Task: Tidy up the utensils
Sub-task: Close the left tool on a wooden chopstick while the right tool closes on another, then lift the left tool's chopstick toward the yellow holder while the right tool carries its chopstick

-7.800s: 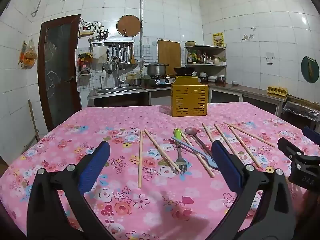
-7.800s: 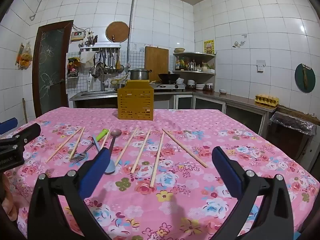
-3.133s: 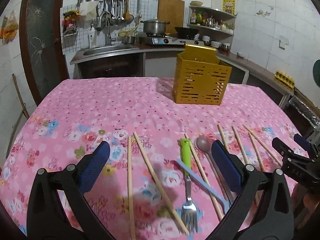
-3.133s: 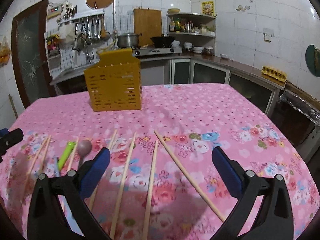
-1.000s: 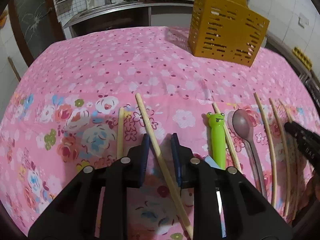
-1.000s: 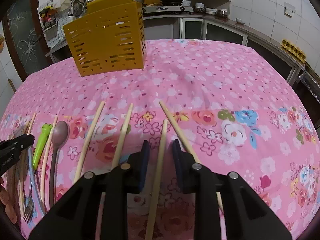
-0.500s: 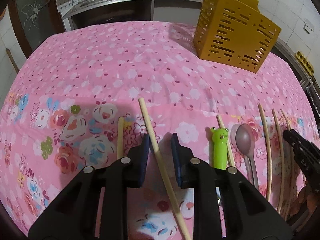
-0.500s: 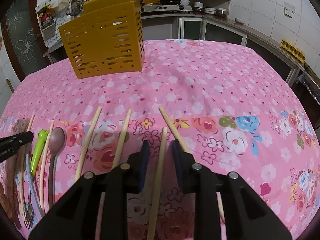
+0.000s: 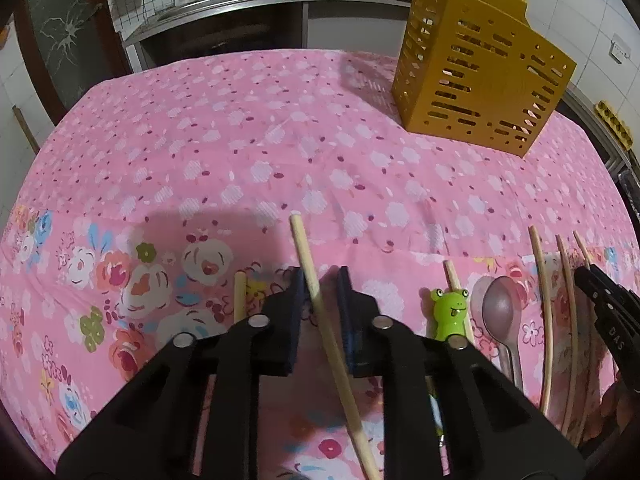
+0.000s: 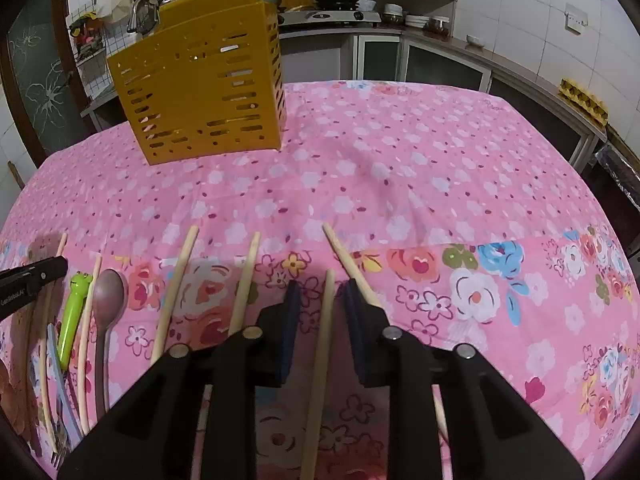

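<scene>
My left gripper (image 9: 320, 280) points down at the pink floral tablecloth (image 9: 248, 140). One wooden chopstick (image 9: 304, 248) runs between its jaws, which are closing; a gap still shows on the right side. My right gripper (image 10: 322, 290) straddles another chopstick (image 10: 326, 320) and is also closing, with the pads clear of it. A yellow slotted utensil holder (image 9: 476, 80) (image 10: 200, 88) stands at the far side. A green frog-handled fork (image 9: 448, 312) and a spoon (image 9: 498, 316) lie between the two grippers.
More chopsticks lie in a row on the cloth: a short-looking one (image 9: 240, 296) left of my left gripper, several (image 9: 540, 280) to its right, and one (image 10: 344, 252) slanting beside my right gripper's right finger. Kitchen counters and a sink stand beyond the table.
Both grippers came down from wide open to narrow around one chopstick each. In the last second the left gripper slid along its chopstick toward the far tip; the right barely moved.
</scene>
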Tool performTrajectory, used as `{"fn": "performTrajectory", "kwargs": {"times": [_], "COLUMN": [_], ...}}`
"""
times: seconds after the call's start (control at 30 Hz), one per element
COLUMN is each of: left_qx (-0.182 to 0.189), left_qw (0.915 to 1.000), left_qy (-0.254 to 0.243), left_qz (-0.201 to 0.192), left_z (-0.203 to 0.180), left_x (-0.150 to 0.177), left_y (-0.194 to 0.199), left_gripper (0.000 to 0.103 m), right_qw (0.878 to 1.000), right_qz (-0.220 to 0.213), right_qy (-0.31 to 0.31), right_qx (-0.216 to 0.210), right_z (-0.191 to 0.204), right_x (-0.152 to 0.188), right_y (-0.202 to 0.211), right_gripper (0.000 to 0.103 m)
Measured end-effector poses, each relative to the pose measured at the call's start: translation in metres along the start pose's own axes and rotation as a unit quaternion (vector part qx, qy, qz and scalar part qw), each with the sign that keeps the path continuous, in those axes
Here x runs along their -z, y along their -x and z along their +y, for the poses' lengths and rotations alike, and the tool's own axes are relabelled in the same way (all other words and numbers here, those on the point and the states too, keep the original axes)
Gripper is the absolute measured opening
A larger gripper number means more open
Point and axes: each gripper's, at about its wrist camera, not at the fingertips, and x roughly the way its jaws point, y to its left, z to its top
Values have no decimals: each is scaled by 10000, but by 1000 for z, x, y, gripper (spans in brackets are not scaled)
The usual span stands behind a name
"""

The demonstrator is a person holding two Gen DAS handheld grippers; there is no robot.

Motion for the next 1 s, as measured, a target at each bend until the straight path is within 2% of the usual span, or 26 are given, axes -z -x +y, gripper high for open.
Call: {"fn": "performTrajectory", "kwargs": {"times": [0.1, 0.33, 0.47, 0.67, 0.87, 1.0], "left_qx": [88, 42, 17, -3, 260, 472], "left_qw": [10000, 9998, 9994, 9958, 9857, 9791], "left_qy": [15, -66, -97, -148, -217, -270], "left_qz": [-15, -171, -335, -898, -1649, -1962], "left_z": [0, -4, -6, -7, -8, -10], "left_x": [-2, -1, 3, 7, 7, 6], "left_y": [-1, 0, 3, 26, 70, 91], "left_gripper": [4, 4, 4, 4, 4, 4], "right_qw": [10000, 10000, 9996, 9972, 9906, 9857], "right_qz": [4, -19, -111, -650, -1271, -1568], "right_qy": [31, 27, -143, -167, -122, -140], "right_qx": [-21, -73, -198, -317, -488, -602], "right_z": [1, 1, -5, -6, -3, -4], "right_x": [-1, -2, -1, 1, -5, -9], "right_y": [-1, -2, 1, 22, 56, 76], "right_gripper": [14, 7, 7, 6, 5, 5]}}
